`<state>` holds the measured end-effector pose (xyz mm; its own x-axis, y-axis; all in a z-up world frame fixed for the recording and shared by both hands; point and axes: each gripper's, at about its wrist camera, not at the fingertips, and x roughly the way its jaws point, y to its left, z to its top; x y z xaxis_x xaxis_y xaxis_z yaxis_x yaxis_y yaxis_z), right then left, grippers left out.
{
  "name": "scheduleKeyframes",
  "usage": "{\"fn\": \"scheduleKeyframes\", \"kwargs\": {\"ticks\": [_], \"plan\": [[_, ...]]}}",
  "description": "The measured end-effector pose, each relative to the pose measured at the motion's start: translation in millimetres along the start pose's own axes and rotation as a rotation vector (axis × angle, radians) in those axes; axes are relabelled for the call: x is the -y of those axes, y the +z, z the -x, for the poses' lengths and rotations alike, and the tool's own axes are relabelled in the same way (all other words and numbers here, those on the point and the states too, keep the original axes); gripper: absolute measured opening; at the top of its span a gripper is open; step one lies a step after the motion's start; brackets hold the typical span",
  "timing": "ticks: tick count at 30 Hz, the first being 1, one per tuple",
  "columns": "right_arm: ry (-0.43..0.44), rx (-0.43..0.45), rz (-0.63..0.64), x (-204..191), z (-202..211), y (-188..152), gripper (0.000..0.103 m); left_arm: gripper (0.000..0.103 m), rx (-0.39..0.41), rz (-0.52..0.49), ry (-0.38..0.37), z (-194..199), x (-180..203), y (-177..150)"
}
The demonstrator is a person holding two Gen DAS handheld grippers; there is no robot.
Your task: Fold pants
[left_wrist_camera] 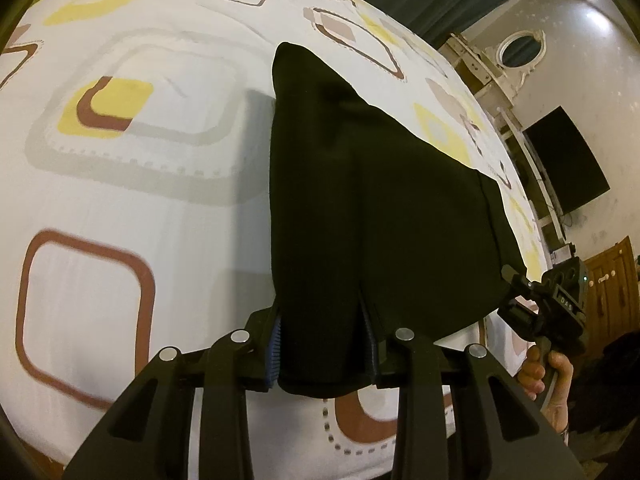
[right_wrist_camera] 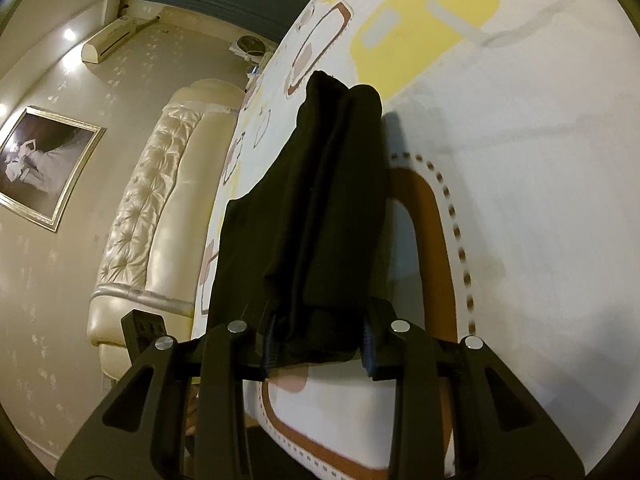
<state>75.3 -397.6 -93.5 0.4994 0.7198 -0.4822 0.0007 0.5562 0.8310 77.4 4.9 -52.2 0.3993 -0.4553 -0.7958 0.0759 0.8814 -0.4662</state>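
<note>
The black pants (left_wrist_camera: pixel 372 200) hang folded above the patterned bed sheet (left_wrist_camera: pixel 120 160). My left gripper (left_wrist_camera: pixel 324 344) is shut on one end of their near edge, with cloth bunched between the blue pads. My right gripper (right_wrist_camera: pixel 320 340) is shut on the other end of the pants (right_wrist_camera: pixel 316 208); it also shows in the left wrist view (left_wrist_camera: pixel 516 280), held by a hand at the right. The far part of the pants droops toward the sheet (right_wrist_camera: pixel 520 160); whether it touches is unclear.
The bed has a cream tufted headboard (right_wrist_camera: pixel 160 200). A framed picture (right_wrist_camera: pixel 44 168) hangs on the wall. A dark screen (left_wrist_camera: pixel 568 164) and a wooden door (left_wrist_camera: pixel 612 280) stand beyond the bed's right side.
</note>
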Motion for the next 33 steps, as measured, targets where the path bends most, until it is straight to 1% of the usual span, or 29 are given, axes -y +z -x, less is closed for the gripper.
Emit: {"fn": "scheduleKeyframes", "kwargs": {"ticks": [3, 8, 20, 24, 33], "plan": [[0.002, -0.005, -0.001, 2, 6, -11, 0.031, 0.033, -0.005, -0.009, 0.005, 4, 1, -10], [0.001, -0.016, -0.006, 6, 14, -25, 0.031, 0.033, -0.001, -0.04, 0.02, 6, 3, -17], [0.015, -0.007, -0.038, 23, 10, -33, 0.031, 0.034, 0.021, -0.048, 0.003, 0, -2, -24], [0.017, -0.008, -0.04, 24, 9, -34, 0.031, 0.034, 0.028, -0.052, 0.0, 4, -3, -30], [0.035, -0.003, -0.061, 25, 8, -35, 0.033, 0.036, 0.031, -0.055, 0.001, 4, -1, -31]]}}
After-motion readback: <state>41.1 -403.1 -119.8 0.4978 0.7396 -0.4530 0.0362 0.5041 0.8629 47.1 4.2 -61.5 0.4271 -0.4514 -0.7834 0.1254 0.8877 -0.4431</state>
